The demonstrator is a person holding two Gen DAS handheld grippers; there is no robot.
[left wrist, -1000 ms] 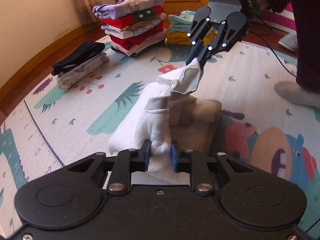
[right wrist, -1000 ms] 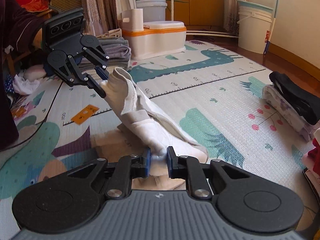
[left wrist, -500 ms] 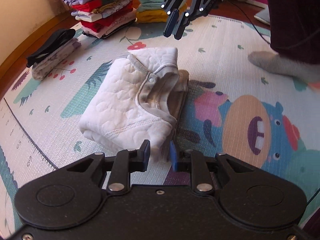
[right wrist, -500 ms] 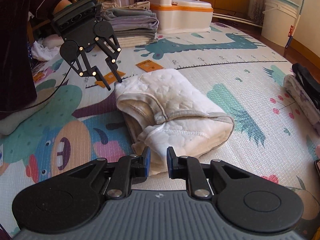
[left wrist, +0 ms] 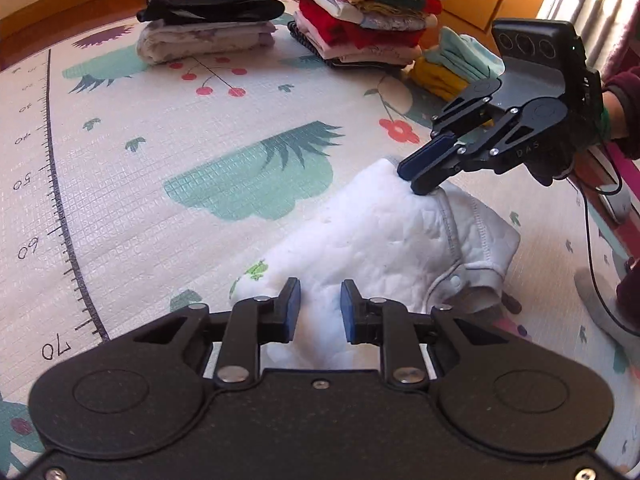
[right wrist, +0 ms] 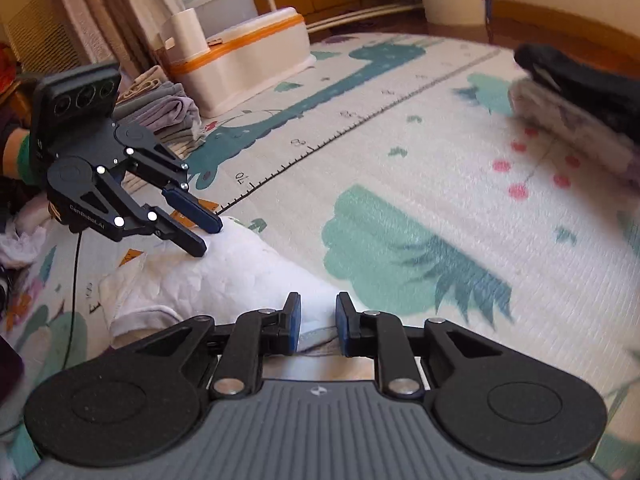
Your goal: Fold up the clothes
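Note:
A folded white quilted garment [left wrist: 384, 240] lies on the play mat; it also shows in the right wrist view [right wrist: 224, 272]. My left gripper [left wrist: 320, 312] is open, its blue pads either side of the garment's near edge. My right gripper [right wrist: 316, 322] is open over the opposite edge. In the left wrist view the right gripper [left wrist: 424, 168] touches the garment's far top corner. In the right wrist view the left gripper [right wrist: 200, 228] rests its tips on the garment.
Folded stacks stand at the mat's edge: a black and pale pile [left wrist: 208, 24], a tall red and white pile [left wrist: 368, 16], a yellow and teal pile [left wrist: 456, 68]. A white and orange box [right wrist: 240, 60] and grey folded clothes [right wrist: 168, 116] stand beyond. The person's foot [left wrist: 600, 300] is at right.
Both grippers held the garment up a second ago, then let it drop folded on the mat. Both have since moved back down onto its opposite edges with jaws open.

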